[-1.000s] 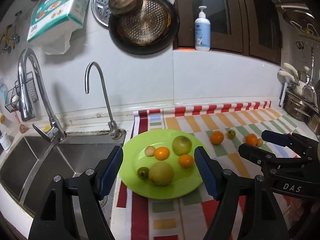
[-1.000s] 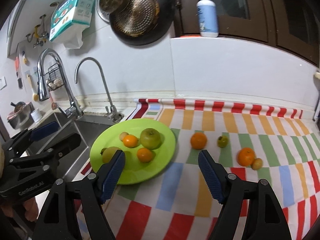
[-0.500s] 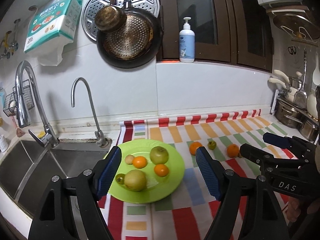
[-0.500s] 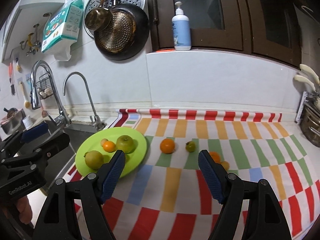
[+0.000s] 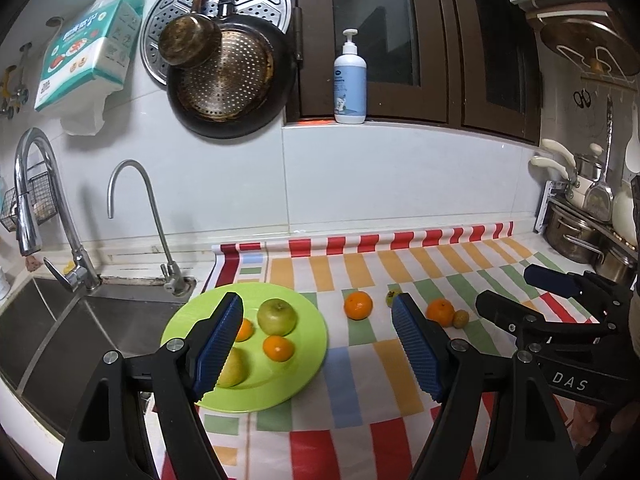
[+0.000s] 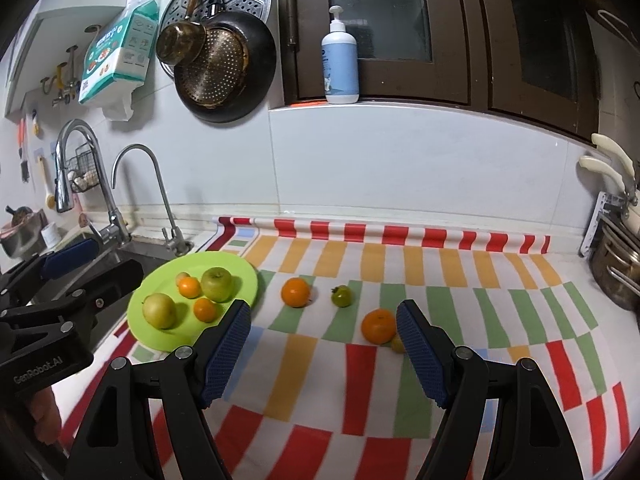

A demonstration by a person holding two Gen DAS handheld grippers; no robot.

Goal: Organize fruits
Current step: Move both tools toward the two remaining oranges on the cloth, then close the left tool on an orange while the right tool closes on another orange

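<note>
Striped cloth (image 6: 460, 280) covers the counter from the sink (image 5: 60, 328) edge on the left to the pots (image 5: 576, 236) on the right, with bare cloth in front of the loose fruit. Green plate (image 6: 160, 340) at the sink-side edge holds five fruits: green apple (image 6: 216, 283), pear (image 6: 159, 311), two oranges, one small pale fruit. Four lie loose on the cloth: two oranges, green tomato (image 6: 341, 296), one small yellowish fruit. Left gripper (image 5: 316, 340) and right gripper (image 6: 323, 344) both hover, jaws wide, nothing between them.
</note>
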